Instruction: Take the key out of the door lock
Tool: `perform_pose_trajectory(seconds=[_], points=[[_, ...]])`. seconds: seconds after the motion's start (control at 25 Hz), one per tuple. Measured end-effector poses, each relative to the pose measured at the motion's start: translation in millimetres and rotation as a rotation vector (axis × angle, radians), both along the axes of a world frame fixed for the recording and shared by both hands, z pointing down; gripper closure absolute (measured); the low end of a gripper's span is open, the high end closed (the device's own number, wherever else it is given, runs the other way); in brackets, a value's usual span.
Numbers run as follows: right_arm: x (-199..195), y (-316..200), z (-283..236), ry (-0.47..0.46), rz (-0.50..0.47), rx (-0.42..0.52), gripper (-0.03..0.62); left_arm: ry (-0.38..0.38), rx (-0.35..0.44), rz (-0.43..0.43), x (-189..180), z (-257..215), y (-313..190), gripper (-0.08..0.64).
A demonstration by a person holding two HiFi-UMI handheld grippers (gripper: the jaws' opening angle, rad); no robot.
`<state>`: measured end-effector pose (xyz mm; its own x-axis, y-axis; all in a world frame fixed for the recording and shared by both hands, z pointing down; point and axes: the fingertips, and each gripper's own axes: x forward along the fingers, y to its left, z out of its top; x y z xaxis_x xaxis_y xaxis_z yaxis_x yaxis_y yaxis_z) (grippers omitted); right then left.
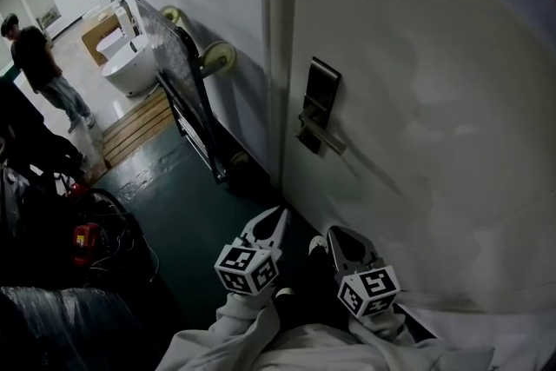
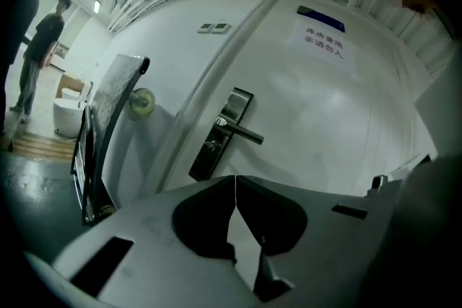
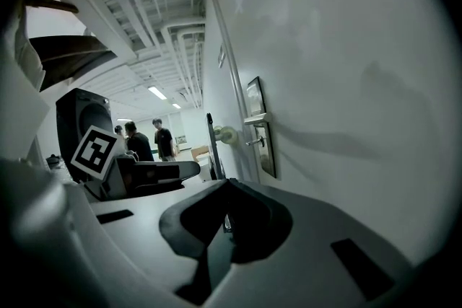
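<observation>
**Trainee:** Where is the key?

**Technician:** The key [image 3: 254, 143] is seated in the door lock [image 2: 222, 133], below the lever handle [image 2: 242, 131]. In the right gripper view it projects from the dark lock plate, away from the door face. In the head view it is too small to make out under the handle.

**Trainee:** State of the left gripper?

**Technician:** The left gripper [image 2: 234, 179] is fully closed. Its two jaws meet tip to tip along a thin seam, and nothing sits between them. It points up at the lock from below and is well apart from it.

**Trainee:** And the right gripper?

**Technician:** The right gripper [image 3: 227, 185] is also closed, tips together, with nothing clamped. It stands close beside the door [image 1: 417, 100] but well short of the lock plate.

**Trainee:** How are the two placed relative to each other?

**Technician:** In the head view both sit low in the frame, side by side, near the foot of the door. The marker cubes face the camera and the jaws point away toward the door.

**Trainee:** What else is nearby?

**Technician:** A wheeled cart [image 1: 187, 82] stands on edge against the wall to the left of the door. A white fixture [image 1: 130, 69] lies beyond it. A person [image 1: 39, 69] stands further back on the floor.
</observation>
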<state>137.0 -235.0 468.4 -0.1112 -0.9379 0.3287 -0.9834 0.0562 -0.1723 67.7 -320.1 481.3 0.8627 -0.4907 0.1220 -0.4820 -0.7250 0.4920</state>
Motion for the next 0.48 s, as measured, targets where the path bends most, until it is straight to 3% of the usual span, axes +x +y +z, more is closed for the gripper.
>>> perform_pose_trajectory(seconds=[0.48], points=[[30, -55, 2, 0.004, -0.064, -0.021, 0.54, 0.245, -0.275, -0.058, 50, 7, -82, 0.546]])
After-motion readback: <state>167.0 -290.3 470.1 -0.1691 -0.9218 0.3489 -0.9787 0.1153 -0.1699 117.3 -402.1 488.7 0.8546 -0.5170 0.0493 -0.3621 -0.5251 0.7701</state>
